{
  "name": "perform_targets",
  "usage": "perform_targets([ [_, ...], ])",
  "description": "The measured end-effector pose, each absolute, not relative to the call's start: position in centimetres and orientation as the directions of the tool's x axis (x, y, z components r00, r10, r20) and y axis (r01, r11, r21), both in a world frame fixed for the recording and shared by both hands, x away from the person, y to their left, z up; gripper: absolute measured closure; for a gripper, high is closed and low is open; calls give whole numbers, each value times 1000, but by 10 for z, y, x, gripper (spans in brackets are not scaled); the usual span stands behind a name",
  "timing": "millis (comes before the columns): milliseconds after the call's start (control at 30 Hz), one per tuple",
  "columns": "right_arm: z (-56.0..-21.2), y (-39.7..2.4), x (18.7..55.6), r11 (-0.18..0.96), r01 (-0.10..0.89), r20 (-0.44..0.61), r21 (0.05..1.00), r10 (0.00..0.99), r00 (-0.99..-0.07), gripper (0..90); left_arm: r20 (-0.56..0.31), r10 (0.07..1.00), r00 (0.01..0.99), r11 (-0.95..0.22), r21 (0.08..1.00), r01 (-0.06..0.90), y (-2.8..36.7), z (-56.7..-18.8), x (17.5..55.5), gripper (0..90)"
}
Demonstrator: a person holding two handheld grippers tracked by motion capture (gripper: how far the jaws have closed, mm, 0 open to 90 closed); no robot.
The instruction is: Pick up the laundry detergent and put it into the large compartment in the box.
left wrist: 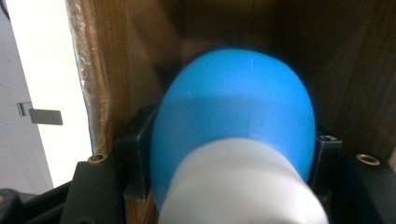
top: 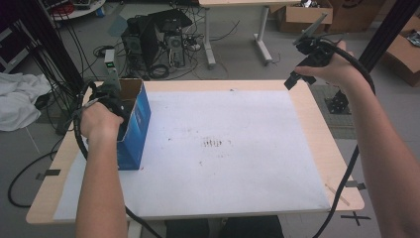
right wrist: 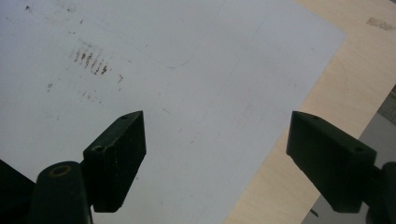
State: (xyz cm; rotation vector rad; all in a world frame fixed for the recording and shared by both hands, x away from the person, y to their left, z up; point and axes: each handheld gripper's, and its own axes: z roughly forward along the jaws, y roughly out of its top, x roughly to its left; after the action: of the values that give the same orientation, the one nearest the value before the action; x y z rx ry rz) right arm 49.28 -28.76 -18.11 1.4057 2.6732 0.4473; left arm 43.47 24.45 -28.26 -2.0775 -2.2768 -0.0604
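blue-and-white rounded object (left wrist: 233, 130) inside open blue carton (top: 134, 130) at worktop (top: 317, 134) left edge | left gripper (left wrist: 229, 186) jaws clamped on its sides | likely light, smooth, slippery; best gripped across widest part | right gripper (right wrist: 215, 158) jaws wide, empty, raised
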Motion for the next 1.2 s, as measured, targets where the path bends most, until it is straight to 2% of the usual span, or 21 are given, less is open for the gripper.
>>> perform_targets([
  [200,-180,-288,492,530,791,60,304,818,-572,201,68,993,-93,93,4,996,244,-277,434,354],
  [533,-178,-290,491,530,790,64,307,817,-573,201,99,991,-85,86,-8,996,240,-266,433,286],
  [800,-178,-291,490,529,789,68,311,816,-574,200,108,991,-83,81,24,996,237,-249,430,247],
  [1067,-177,-293,490,526,791,72,311,817,-572,198,117,993,-13,7,48,999,224,-228,428,165],
  [1200,-176,-295,490,525,791,72,314,818,-571,198,119,992,46,-54,63,997,207,-215,428,154],
])
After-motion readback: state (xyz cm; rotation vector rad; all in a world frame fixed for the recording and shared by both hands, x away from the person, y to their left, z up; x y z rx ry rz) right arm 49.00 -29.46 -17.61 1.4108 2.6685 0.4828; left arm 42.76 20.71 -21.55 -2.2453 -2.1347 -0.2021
